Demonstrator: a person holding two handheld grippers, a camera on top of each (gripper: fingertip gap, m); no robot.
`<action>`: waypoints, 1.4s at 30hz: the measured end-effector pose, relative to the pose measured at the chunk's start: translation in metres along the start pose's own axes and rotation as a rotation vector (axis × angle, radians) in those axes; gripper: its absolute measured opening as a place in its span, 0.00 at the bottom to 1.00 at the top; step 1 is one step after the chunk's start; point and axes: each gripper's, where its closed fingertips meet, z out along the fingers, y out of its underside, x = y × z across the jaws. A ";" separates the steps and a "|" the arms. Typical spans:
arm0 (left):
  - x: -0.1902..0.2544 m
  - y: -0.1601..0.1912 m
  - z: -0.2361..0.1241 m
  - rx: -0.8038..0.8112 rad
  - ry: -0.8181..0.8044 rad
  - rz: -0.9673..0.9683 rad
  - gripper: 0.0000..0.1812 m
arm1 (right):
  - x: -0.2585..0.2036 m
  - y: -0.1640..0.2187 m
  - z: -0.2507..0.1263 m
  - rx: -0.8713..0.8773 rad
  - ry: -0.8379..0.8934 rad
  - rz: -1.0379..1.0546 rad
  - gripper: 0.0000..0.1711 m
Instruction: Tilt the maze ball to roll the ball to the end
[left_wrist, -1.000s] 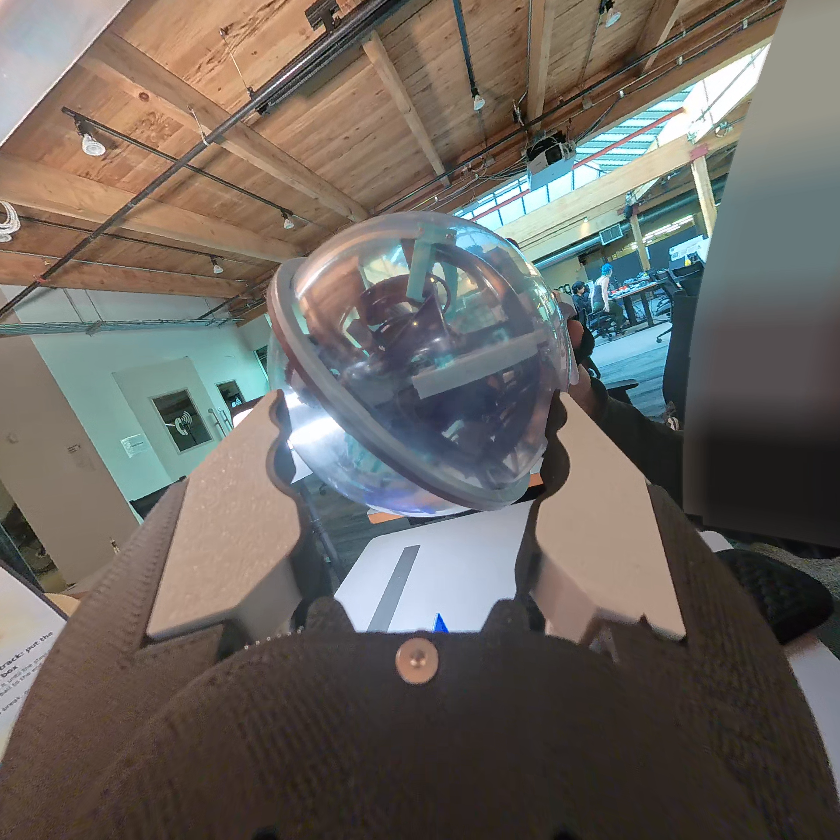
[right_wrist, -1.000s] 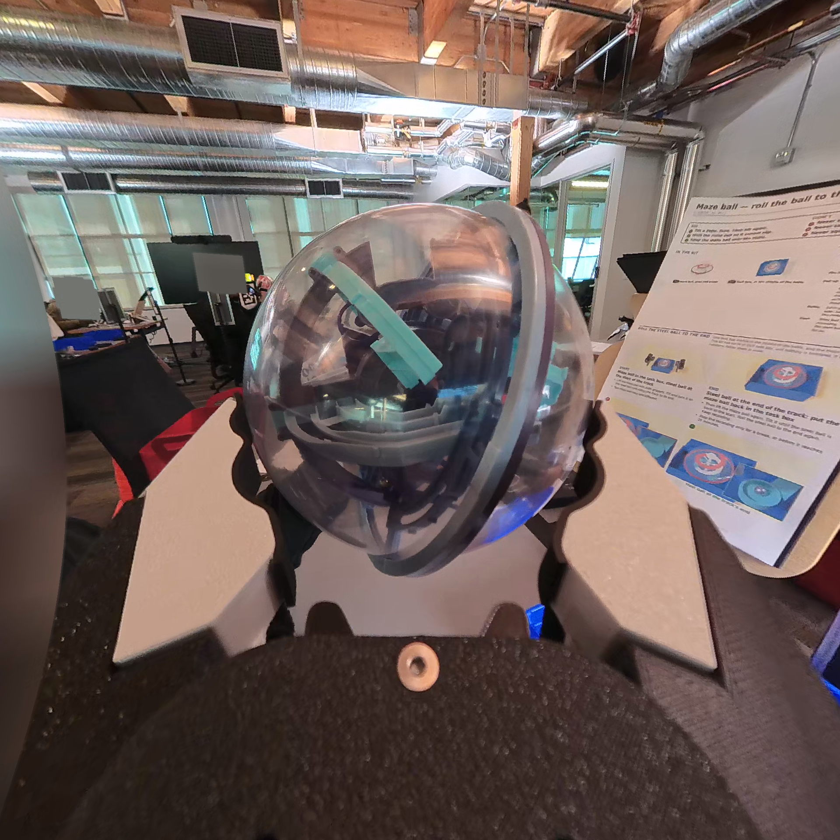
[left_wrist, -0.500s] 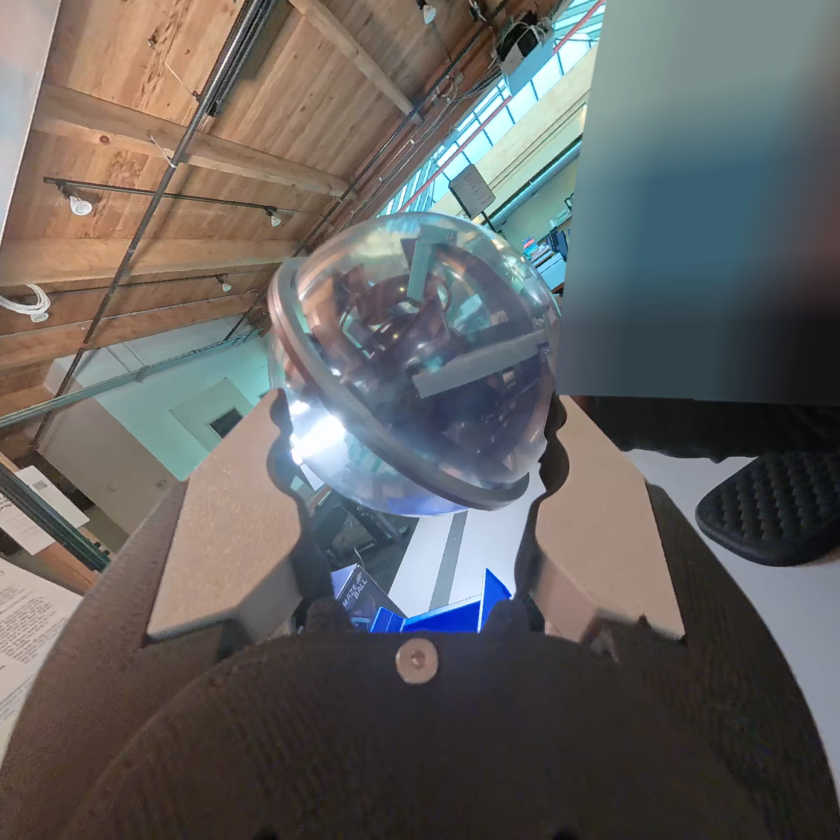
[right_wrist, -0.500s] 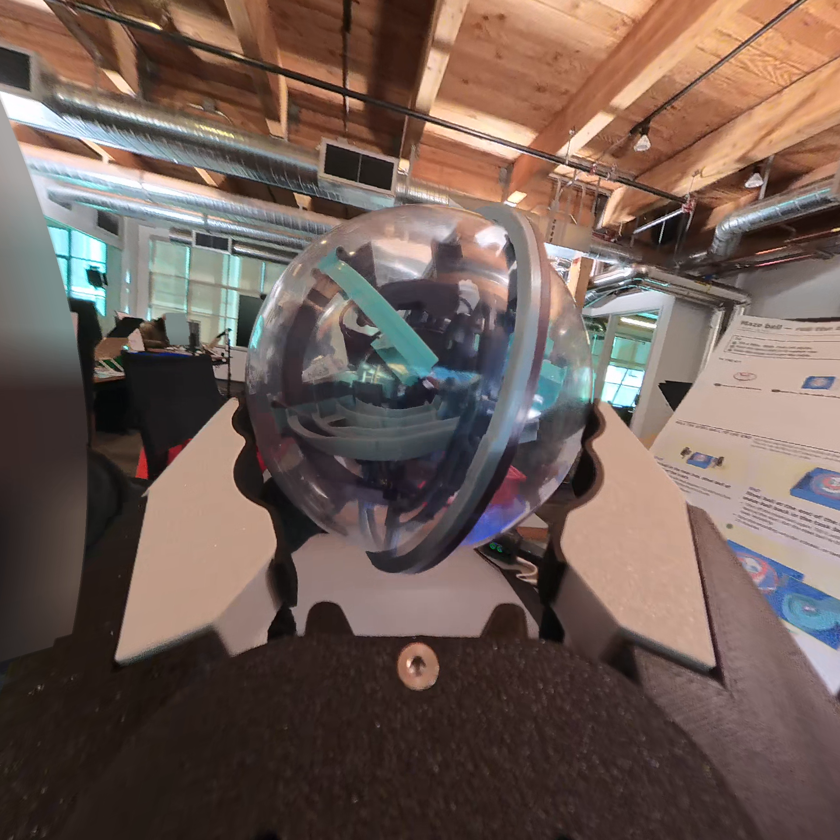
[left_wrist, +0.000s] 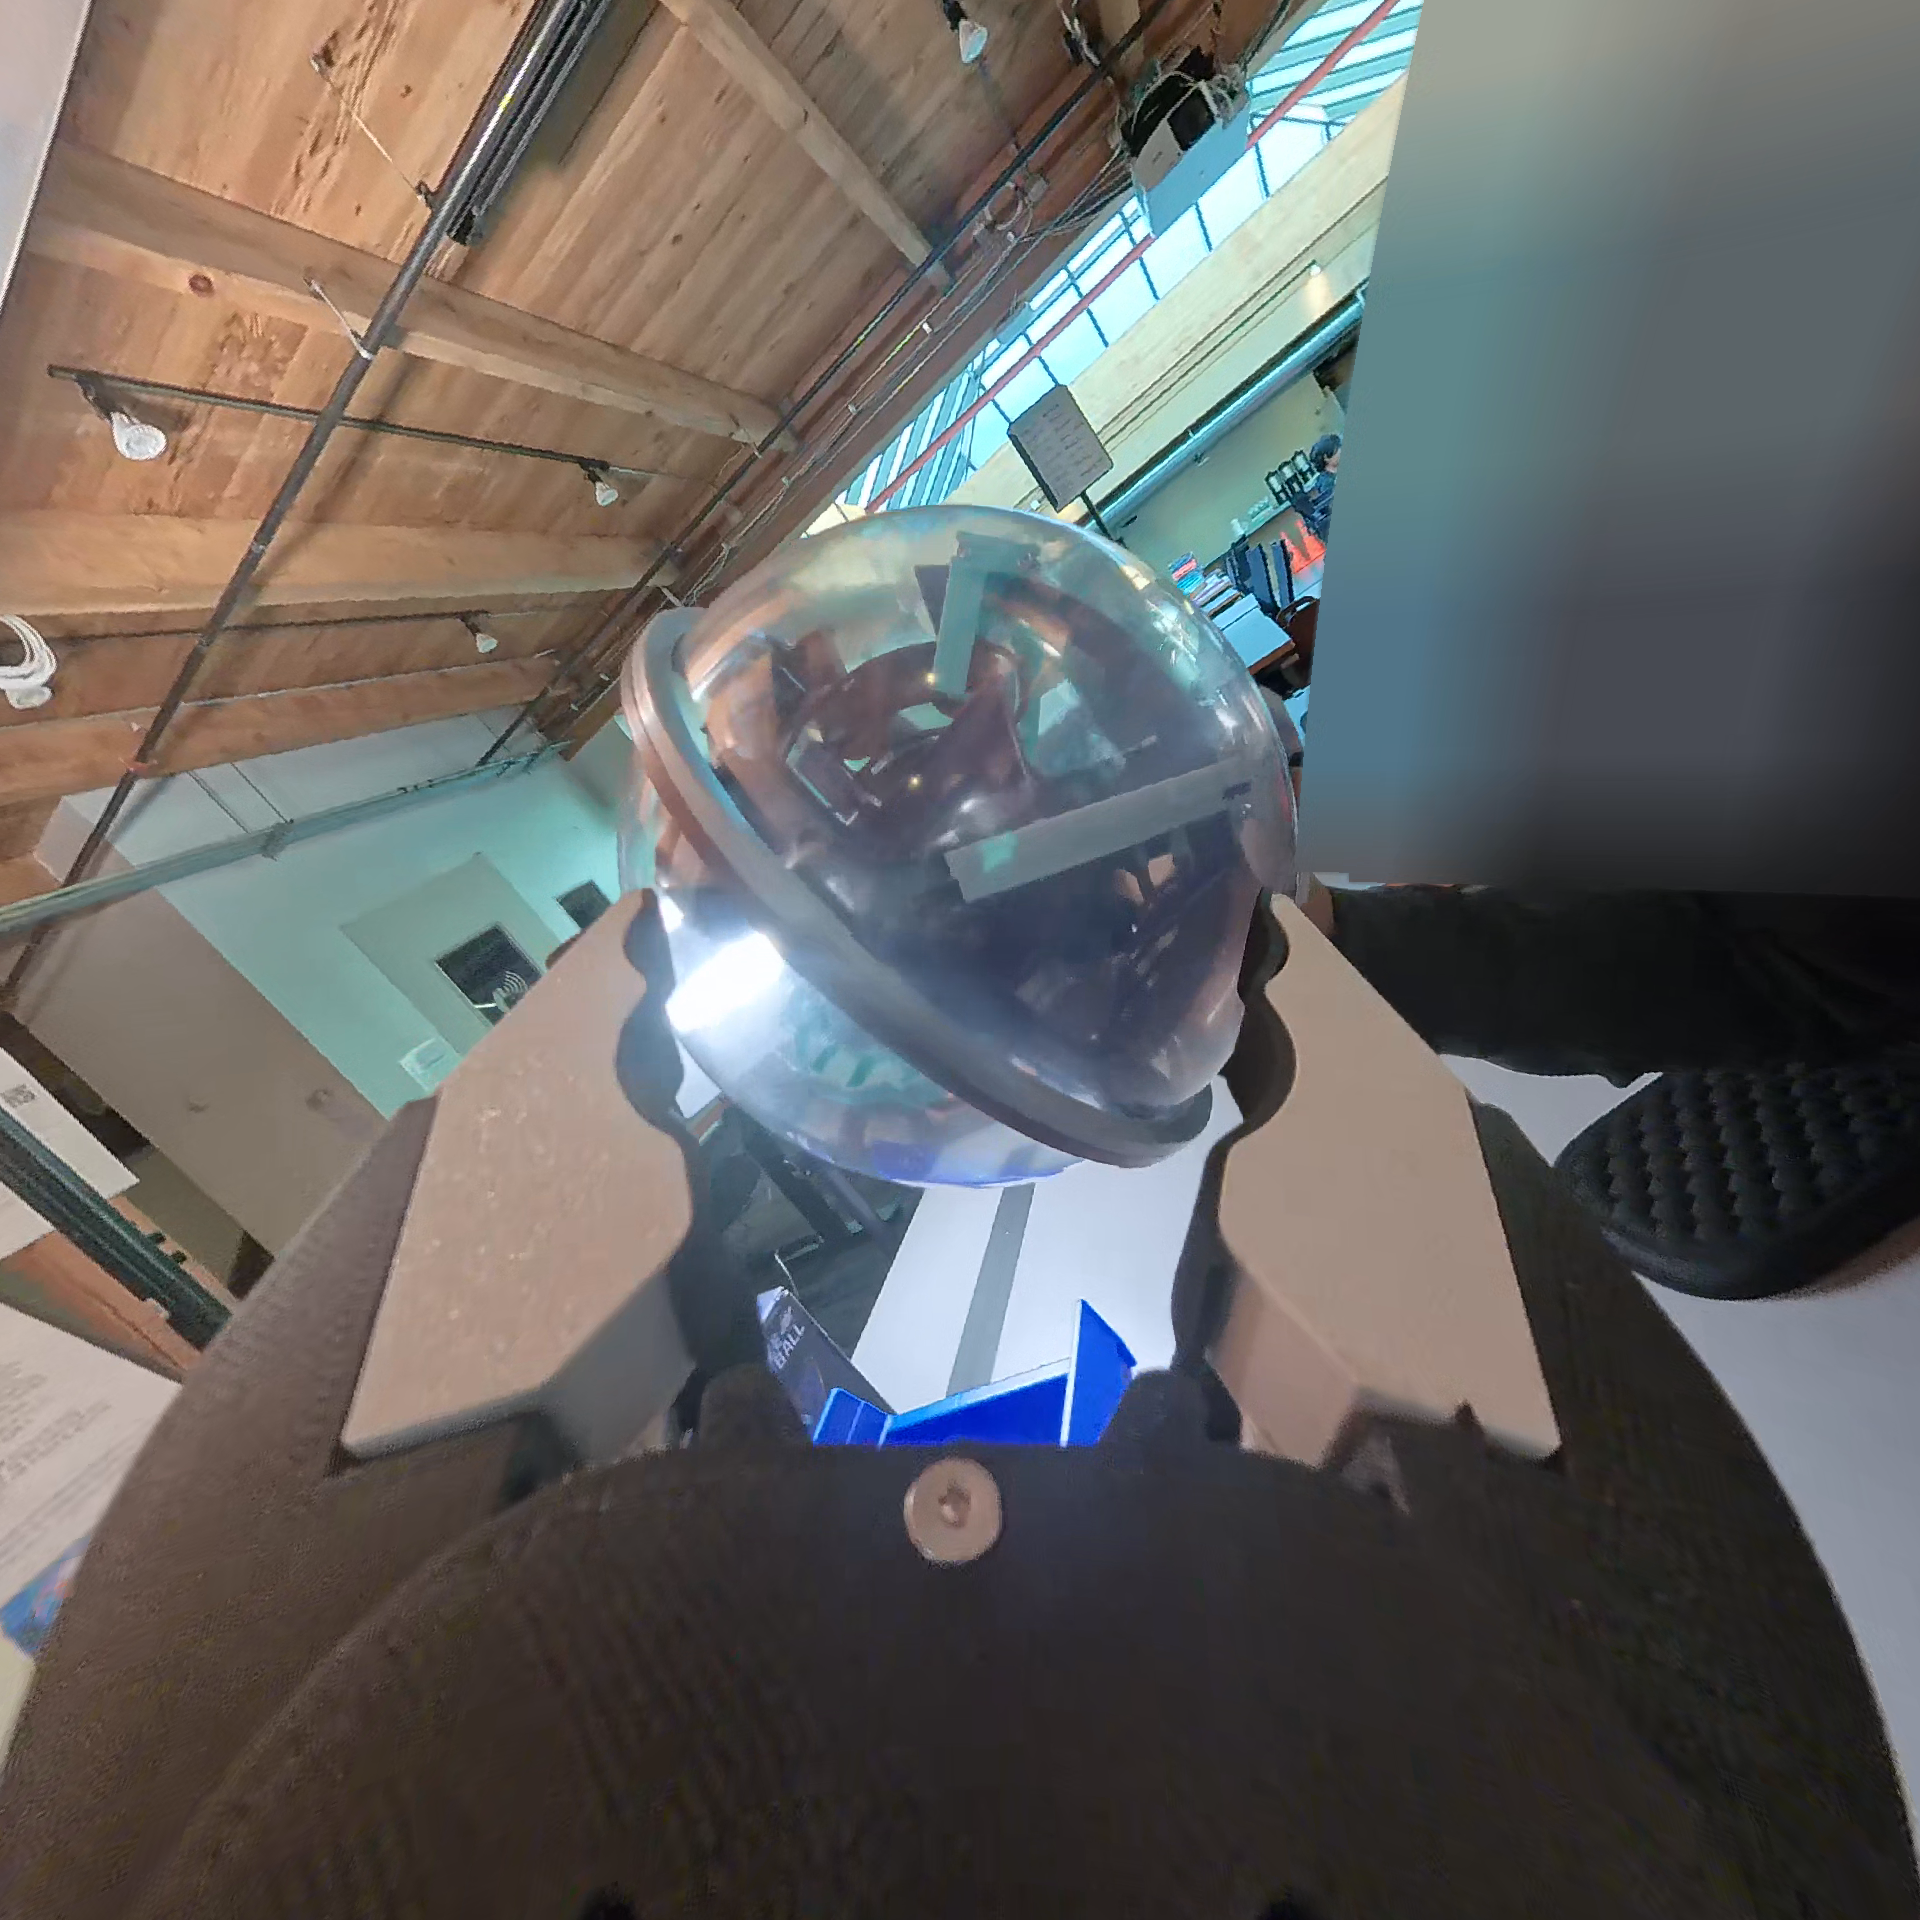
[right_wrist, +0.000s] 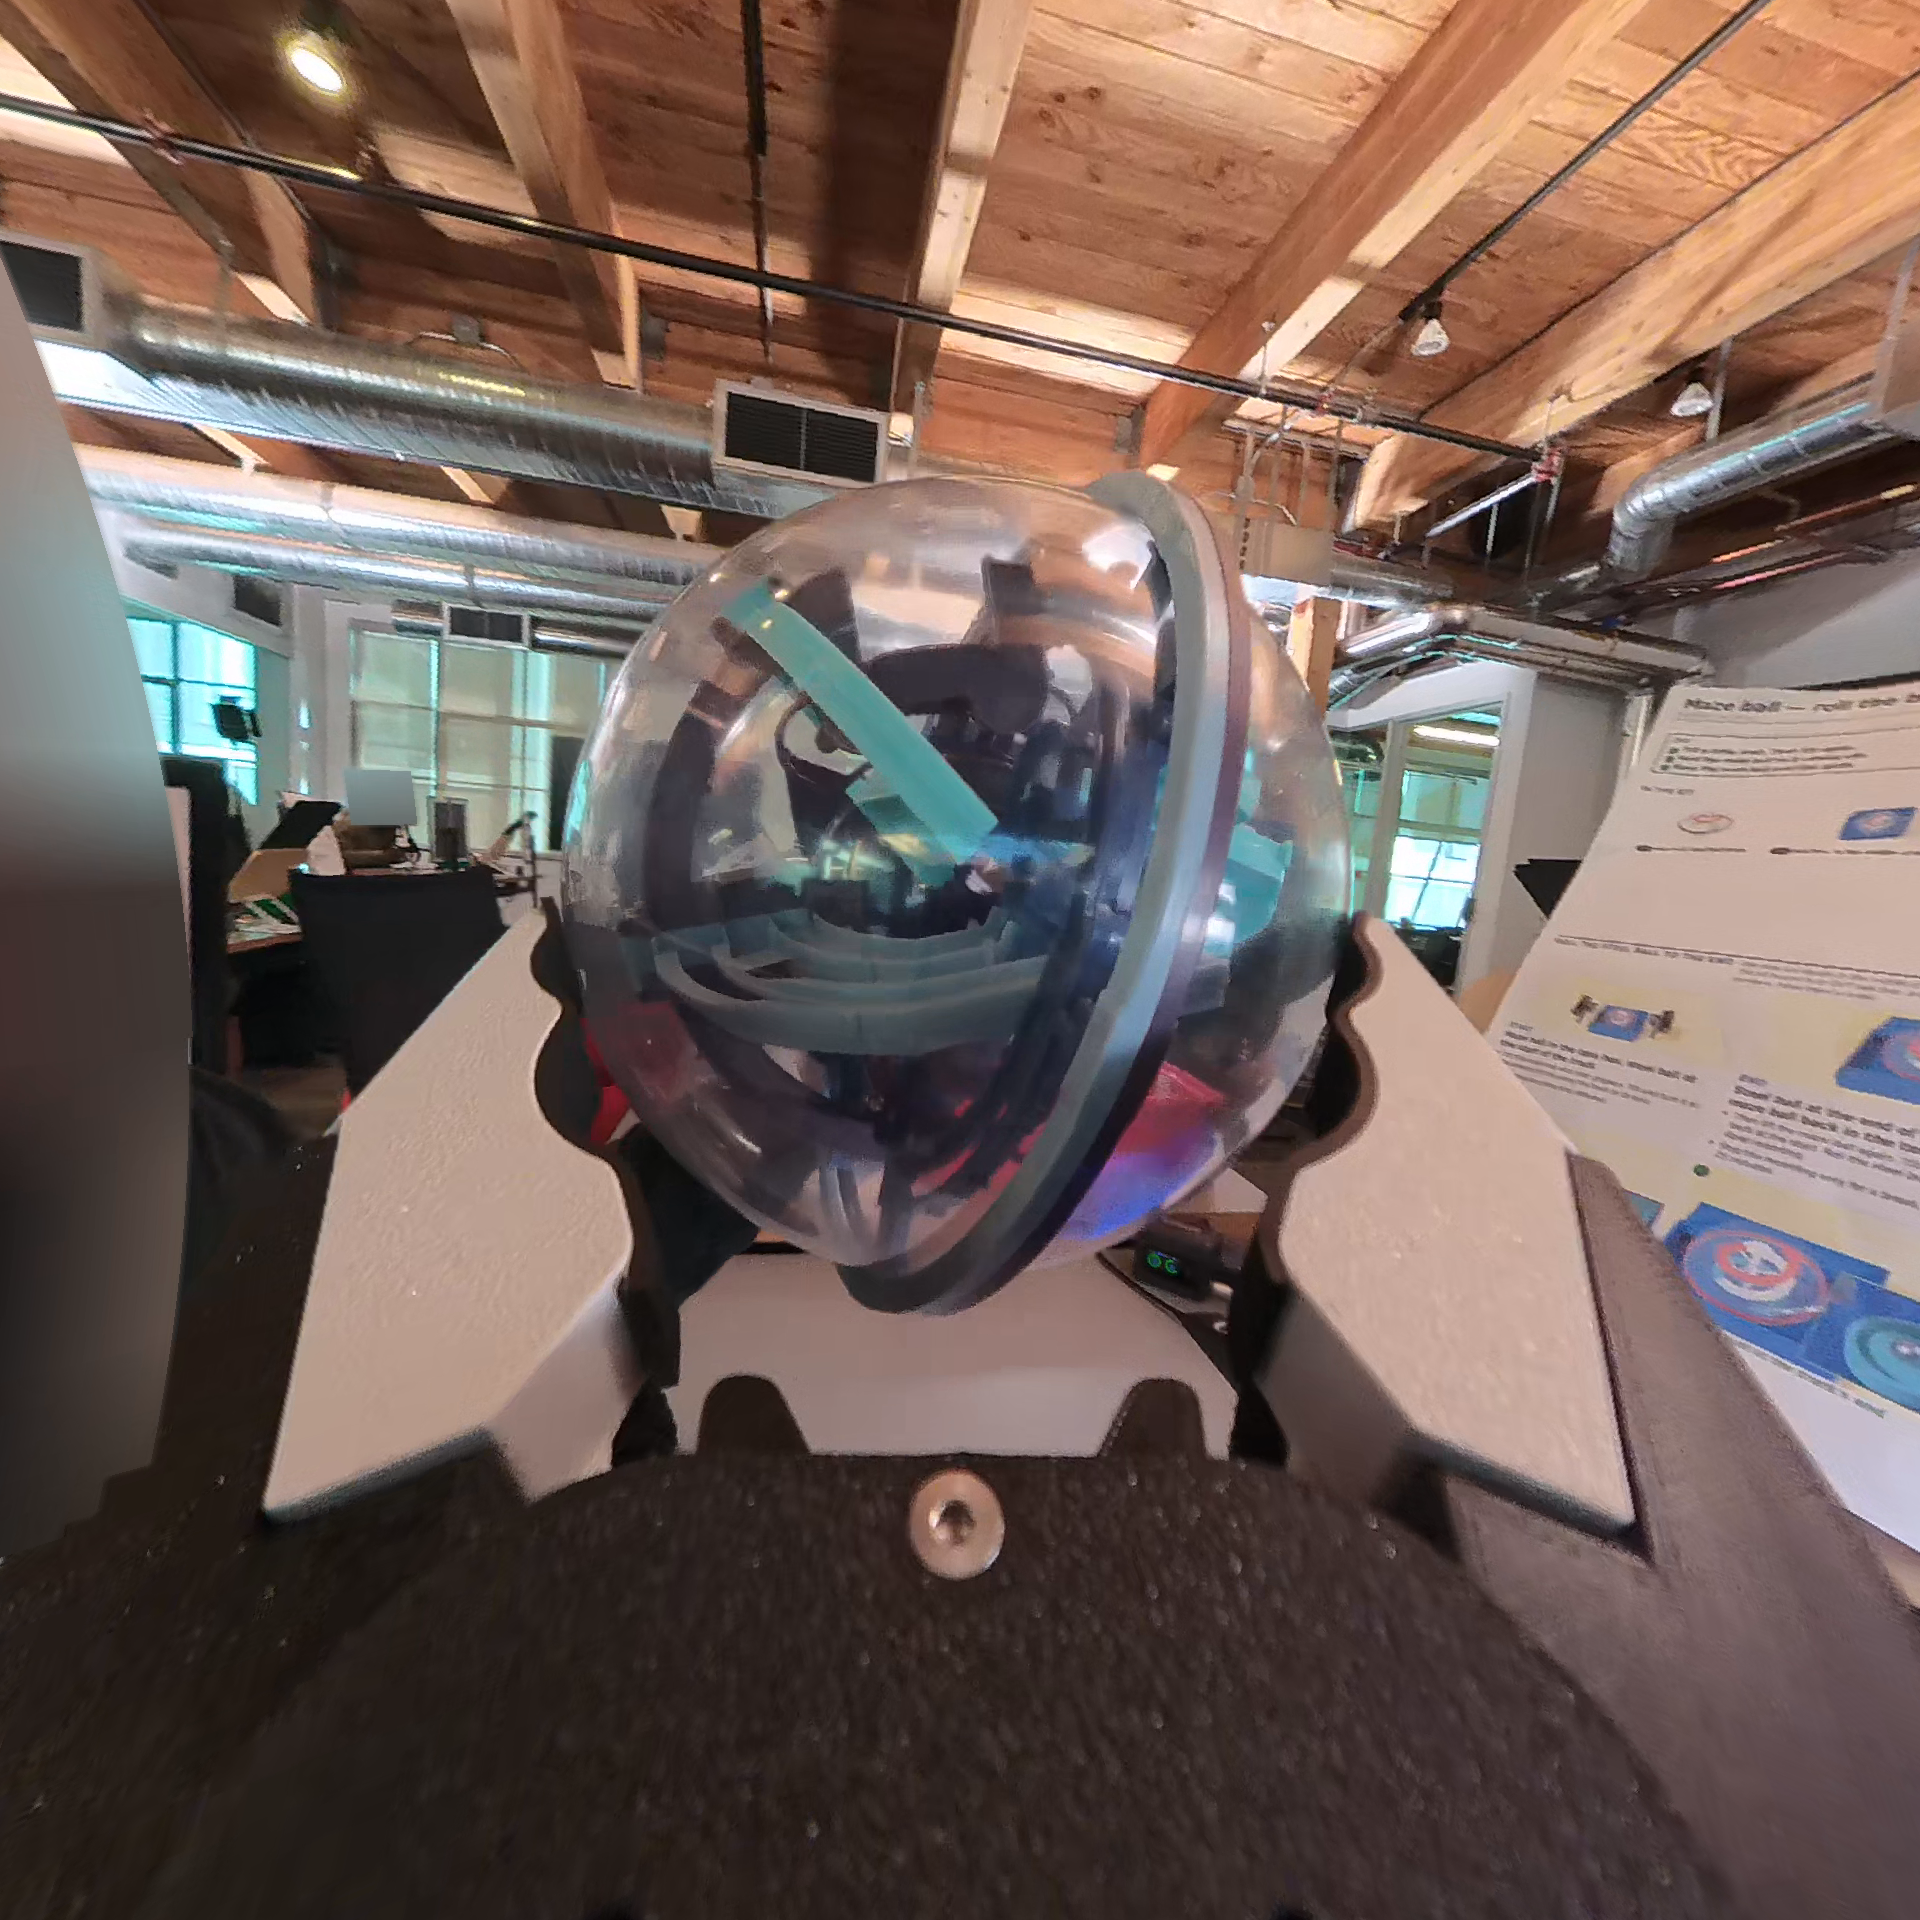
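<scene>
Maze ball (left_wrist: 956, 842) is off the counter, held up in the air between both grippers, ceiling behind it in both views.

Left wrist view: left gripper (left_wrist: 951, 997) clamps the maze ball, scalloped finger pads pressed on its lower flanks at 9 and 3 o'clock of the sphere. Clear shell, dark seam ring (left_wrist: 831, 956) running on a slant from 10 o'clock down to 5 o'clock. Brown and grey track pieces inside; small steel ball not made out. Below the sphere, white counter (left_wrist: 1049, 1247) with a grey stripe, and a blue box (left_wrist: 997, 1397) low between the fingers. Black mesh object (left_wrist: 1745, 1174) at 3 o'clock, dark sleeve (left_wrist: 1558, 966) just above it. Wood beam ceiling (left_wrist: 416, 260) from 9 to 12 o'clock.

Right wrist view: right gripper (right_wrist: 956, 997) also closed on the maze ball (right_wrist: 935, 883), pads touching both sides of the shell. Seam ring (right_wrist: 1164, 935) here near upright, tilted, toward 2 o'clock side of the sphere. Teal track strips (right_wrist: 862, 727) inside, curved ones lower down. Printed instruction sheet (right_wrist: 1745, 997) at 3 o'clock, propped up. Silver ducts (right_wrist: 416, 405) and windows behind at 9 to 10 o'clock.

Which way the inner ball sits on the track: cannot tell.
</scene>
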 end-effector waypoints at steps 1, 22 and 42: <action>-0.001 0.003 -0.001 0.001 -0.001 -0.016 0.60 | 0.001 0.000 0.001 -0.009 0.014 -0.002 0.81; -0.016 0.042 -0.009 0.034 -0.030 -0.225 0.58 | 0.029 0.032 -0.002 -0.089 0.150 0.114 0.82; 0.000 0.099 -0.016 -0.013 -0.041 -0.251 0.58 | 0.052 0.091 -0.030 -0.057 0.148 0.236 0.82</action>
